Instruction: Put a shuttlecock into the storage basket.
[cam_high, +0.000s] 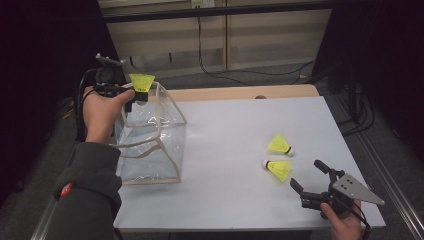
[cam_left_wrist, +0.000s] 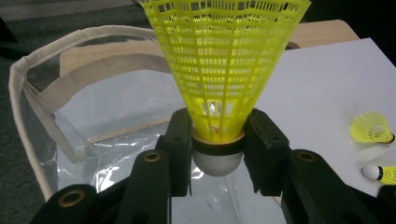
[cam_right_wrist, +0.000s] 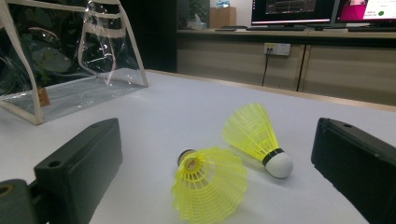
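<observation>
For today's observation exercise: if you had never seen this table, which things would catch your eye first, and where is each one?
The bright yellow shuttlecock stands out first, pinched at its cork end by the left gripper, skirt up, over the open top of the clear bag at the table's left. Next come two more yellow shuttlecocks lying side by side on the white table towards its right, just ahead of the open right gripper.

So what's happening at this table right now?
A person is putting yellow plastic shuttlecocks into a clear plastic bag with beige trim. The left gripper clamps one shuttlecock by its cork base, skirt up, above the bag's open top. Two more shuttlecocks lie on the white table, just ahead of the right gripper, whose jaws stand open.
</observation>
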